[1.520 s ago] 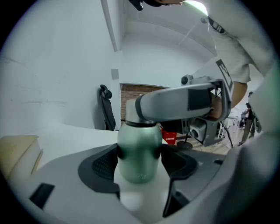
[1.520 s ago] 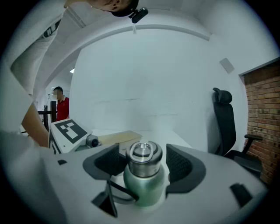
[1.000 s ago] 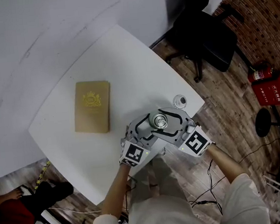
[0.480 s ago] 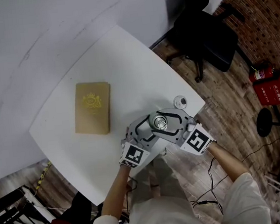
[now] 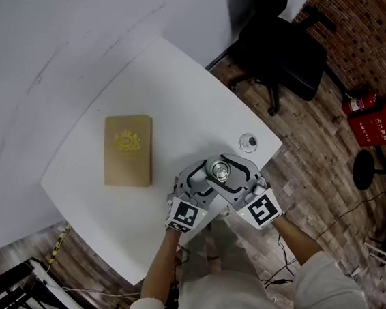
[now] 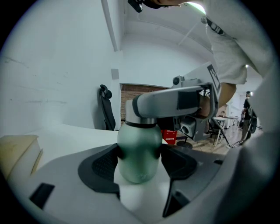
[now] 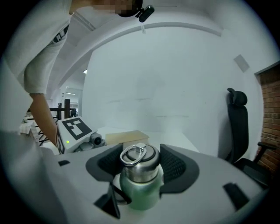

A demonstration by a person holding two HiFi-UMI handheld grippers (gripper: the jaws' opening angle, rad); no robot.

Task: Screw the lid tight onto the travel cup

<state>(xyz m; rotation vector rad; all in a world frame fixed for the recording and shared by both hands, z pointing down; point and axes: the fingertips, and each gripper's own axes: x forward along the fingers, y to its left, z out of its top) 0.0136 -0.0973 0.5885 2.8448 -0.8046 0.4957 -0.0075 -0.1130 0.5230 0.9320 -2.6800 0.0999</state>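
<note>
Closest in, the left gripper (image 6: pixel 139 159) holds steady, its fingers (image 6: pixel 101 164) clamped on the green belly of the travel cup (image 6: pixel 139 146), which stands upright on the near edge of the bench (image 5: pixel 173 97). Now the news: the right gripper (image 7: pixel 141 168) has just been closing, and the steel lid (image 7: pixel 138 158) sits squarely between its fingers (image 7: pixel 177 168), both pads pressed on the lid's sides at a middling spread. From the head view its marker cube has swung in from the right towards the person's middle, clockwise about the cup, while the cup itself has not shifted. That reads to me as a fresh bite on the lid and a tightening turn under way, with the left side bracing the body. The lid looks seated level on the neck, its ring handle lying flat on top; whether it is fully tight I cannot judge from here. Just beyond the cup a small clear round thing (image 5: pixel 248 140) lies apart on the bench, further left a tan book (image 5: pixel 128 149), and past the far edge a black office chair (image 5: pixel 284 45).
</note>
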